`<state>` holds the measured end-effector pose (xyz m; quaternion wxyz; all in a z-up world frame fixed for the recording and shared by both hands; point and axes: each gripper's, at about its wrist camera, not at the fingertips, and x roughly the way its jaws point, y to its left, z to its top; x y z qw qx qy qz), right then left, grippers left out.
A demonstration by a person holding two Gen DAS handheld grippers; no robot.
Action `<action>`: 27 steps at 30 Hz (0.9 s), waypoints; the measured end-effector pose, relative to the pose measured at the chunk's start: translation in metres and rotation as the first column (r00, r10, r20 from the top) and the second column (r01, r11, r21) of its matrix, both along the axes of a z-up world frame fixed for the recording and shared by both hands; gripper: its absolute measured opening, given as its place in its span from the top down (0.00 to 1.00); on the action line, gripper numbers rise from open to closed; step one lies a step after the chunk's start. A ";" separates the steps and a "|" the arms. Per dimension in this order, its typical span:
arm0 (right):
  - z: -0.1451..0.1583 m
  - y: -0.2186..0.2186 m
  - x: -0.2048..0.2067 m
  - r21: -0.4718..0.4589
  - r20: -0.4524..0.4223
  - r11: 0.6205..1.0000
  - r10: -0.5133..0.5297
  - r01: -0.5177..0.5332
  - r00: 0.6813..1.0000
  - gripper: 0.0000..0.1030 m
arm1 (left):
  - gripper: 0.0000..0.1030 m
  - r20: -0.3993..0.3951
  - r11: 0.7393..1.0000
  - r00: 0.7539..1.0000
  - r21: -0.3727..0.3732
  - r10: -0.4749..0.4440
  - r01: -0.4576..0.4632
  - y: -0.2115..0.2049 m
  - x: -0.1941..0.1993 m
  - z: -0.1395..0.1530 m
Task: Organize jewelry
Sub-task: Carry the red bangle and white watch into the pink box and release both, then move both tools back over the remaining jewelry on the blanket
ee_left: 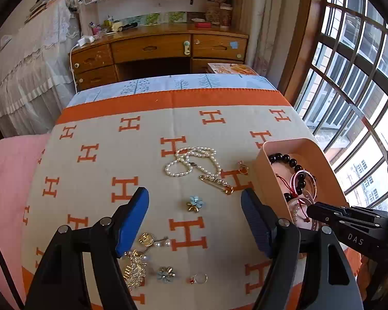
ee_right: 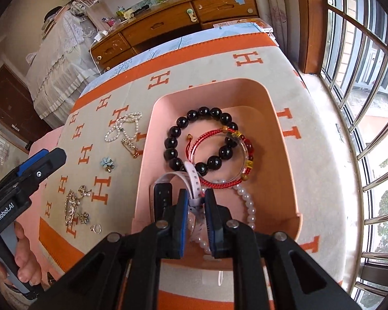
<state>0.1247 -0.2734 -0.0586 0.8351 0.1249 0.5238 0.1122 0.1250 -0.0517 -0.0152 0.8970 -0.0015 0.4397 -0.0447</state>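
Note:
A pink box [ee_right: 279,118] stands on the H-patterned cloth and holds a black bead bracelet [ee_right: 173,131], a red cord bracelet [ee_right: 207,135] and a pearl strand [ee_right: 248,201]. My right gripper [ee_right: 196,201] is inside the box, shut on the white strap of a smartwatch [ee_right: 192,178]. My left gripper [ee_left: 194,206] is open and empty above the cloth, over a blue flower brooch [ee_left: 195,202]. A pearl necklace [ee_left: 191,161], gold pin [ee_left: 217,183], ring [ee_left: 200,278], gold hair comb [ee_left: 135,268] and pearl earrings [ee_left: 152,240] lie loose on the cloth.
The box [ee_left: 269,170] shows at the right of the left wrist view. A wooden desk [ee_left: 157,49] stands beyond the table's far edge. A barred window [ee_left: 354,82] runs along the right side. A pink cushion [ee_left: 10,175] lies at left.

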 end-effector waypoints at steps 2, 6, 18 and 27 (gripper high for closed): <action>0.002 0.000 -0.002 -0.006 0.008 1.000 -0.012 0.012 1.000 0.85 | 0.27 0.004 1.000 1.000 -0.006 0.026 -0.026 0.009 -0.006 0.001; 0.013 -0.001 -0.011 -0.027 0.048 0.999 -0.041 0.043 0.998 0.85 | 0.25 0.023 0.999 0.999 0.001 0.046 -0.047 0.019 -0.018 0.003; 0.047 0.022 -0.043 -0.038 0.191 0.999 -0.017 0.025 0.981 0.85 | 0.19 0.081 0.998 0.995 0.020 0.059 -0.060 0.038 -0.055 0.012; 0.053 0.041 -0.054 -0.018 0.218 1.000 0.006 -0.002 0.976 0.85 | 0.19 0.090 0.995 0.991 0.008 0.097 -0.098 0.066 -0.074 0.015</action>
